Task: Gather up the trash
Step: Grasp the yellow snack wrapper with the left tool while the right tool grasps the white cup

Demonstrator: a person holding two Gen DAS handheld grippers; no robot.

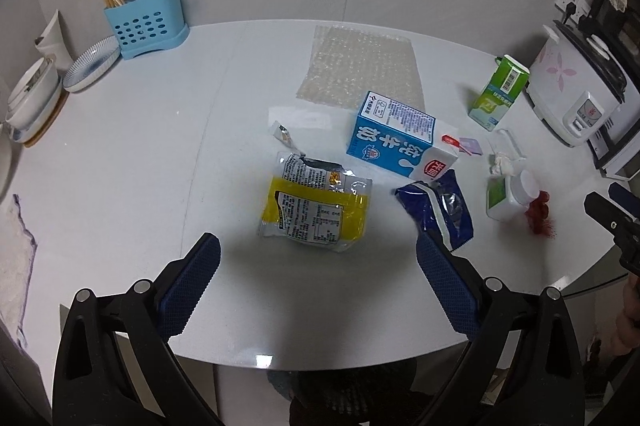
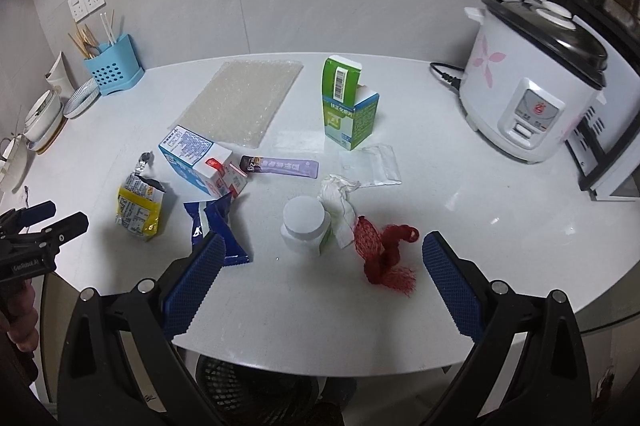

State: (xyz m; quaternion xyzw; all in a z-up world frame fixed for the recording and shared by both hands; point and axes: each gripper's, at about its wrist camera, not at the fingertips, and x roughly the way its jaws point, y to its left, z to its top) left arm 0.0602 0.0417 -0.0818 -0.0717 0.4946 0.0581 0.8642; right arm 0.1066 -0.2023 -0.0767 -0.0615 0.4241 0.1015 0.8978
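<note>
Straight ahead of the left hand-held gripper (image 1: 318, 258) (jaws spread wide, empty) is seen the crumpled yellow-and-silver foil snack wrapper (image 1: 316, 206), nearer it than the right.

The right tool (image 2: 320, 258) hangs over the near edge of the white worktop (image 2: 460, 186), fingers wide apart, holding nothing; between them lie a white bottle (image 2: 304, 228) and a red net (image 2: 386, 252), with a crumpled tissue (image 2: 340, 202) touching the bottle; a blue wrapper (image 2: 218, 222) lies by the left finger; further left is a yellow packet (image 2: 140, 210); behind, a milk carton (image 2: 198, 160), green box (image 2: 348, 106) and bubble wrap (image 2: 244, 98); a rice cooker (image 2: 532, 86) stands right; the left tool (image 2: 52, 216) shows at the left edge.
</note>
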